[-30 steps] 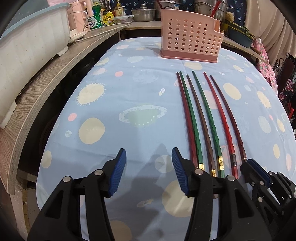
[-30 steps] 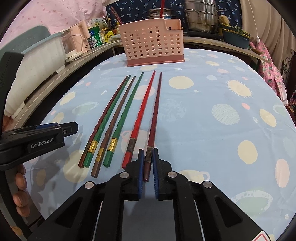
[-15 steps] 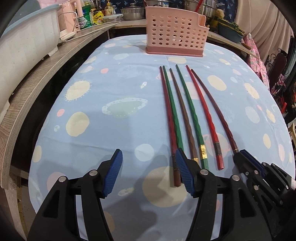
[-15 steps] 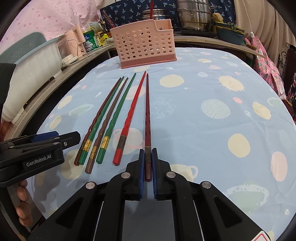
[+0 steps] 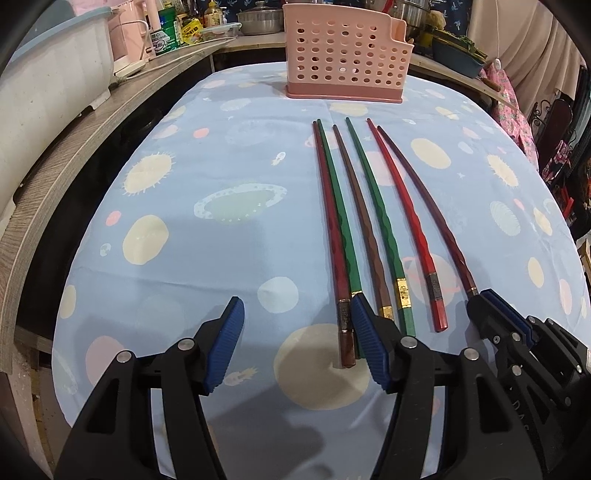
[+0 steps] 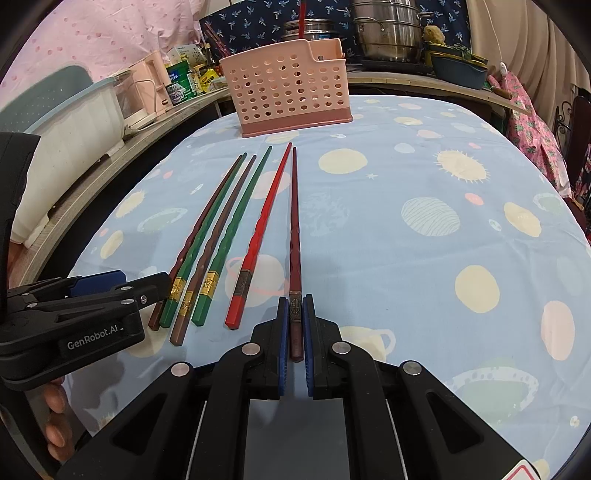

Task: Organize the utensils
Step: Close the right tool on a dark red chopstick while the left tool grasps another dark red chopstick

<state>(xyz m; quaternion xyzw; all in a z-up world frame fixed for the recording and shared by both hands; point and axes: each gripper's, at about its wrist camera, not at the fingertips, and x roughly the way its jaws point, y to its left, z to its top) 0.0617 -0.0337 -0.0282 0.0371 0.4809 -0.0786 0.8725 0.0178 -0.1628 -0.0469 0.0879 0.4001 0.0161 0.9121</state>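
Observation:
Several long chopsticks lie side by side on the space-print tablecloth [image 5: 221, 177], tips toward a pink perforated utensil basket [image 5: 347, 55] at the far end. My right gripper [image 6: 295, 304] is shut on the butt end of the rightmost, dark maroon chopstick [image 6: 294, 229], which still rests on the cloth. My left gripper [image 5: 295, 314] stands open low over the near edge. The butt of the leftmost dark red chopstick [image 5: 332, 236] lies just inside its right finger [image 5: 364, 332], untouched by the pads. Green [image 5: 380, 221], brown and bright red [image 5: 406, 206] chopsticks lie between the two grippers.
A wooden counter [image 5: 74, 155] curves along the left with a white tub [image 5: 44, 85], a pink appliance and jars. Steel pots [image 6: 388, 33] and a teal basin stand behind the basket. Flowered fabric hangs at the right. A hand [image 6: 55, 424] holds the left gripper.
The left gripper's jaws have widened and it has shifted, so the dark red chopstick's butt now shows between them. The right gripper keeps its hold; the maroon chopstick's tip swung slightly left.

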